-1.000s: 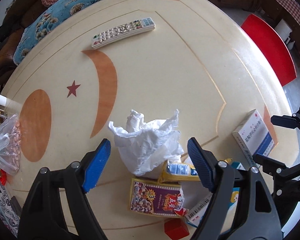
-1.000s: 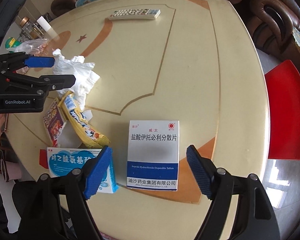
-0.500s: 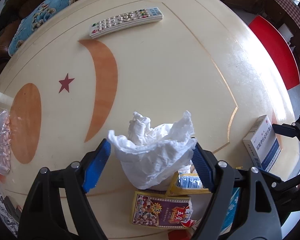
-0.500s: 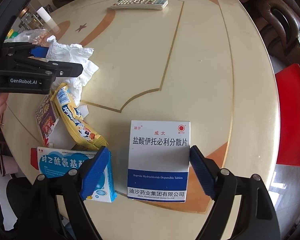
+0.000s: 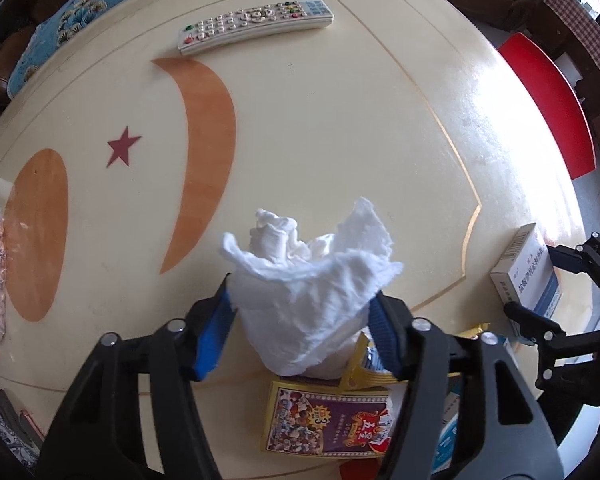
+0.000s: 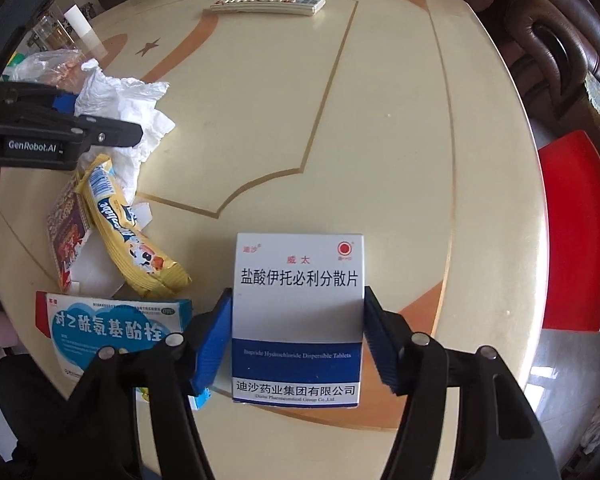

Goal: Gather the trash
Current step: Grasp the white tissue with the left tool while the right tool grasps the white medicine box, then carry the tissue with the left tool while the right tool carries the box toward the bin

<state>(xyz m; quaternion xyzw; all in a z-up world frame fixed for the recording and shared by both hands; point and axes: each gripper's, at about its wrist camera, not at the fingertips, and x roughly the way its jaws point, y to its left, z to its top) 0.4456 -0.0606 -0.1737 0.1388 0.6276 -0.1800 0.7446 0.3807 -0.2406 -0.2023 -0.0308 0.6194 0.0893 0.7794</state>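
Both grippers' blue fingers sit partly hidden behind tissue and box

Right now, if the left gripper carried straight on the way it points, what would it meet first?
The crumpled white tissue already between the left gripper pads, then probably the table under it; the depth is unclear.

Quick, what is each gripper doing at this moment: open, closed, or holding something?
Left gripper: jaws just closed in, pads pressing the crumpled tissue.
Right gripper: jaws just closed in, pads against both sides of the white medicine box.
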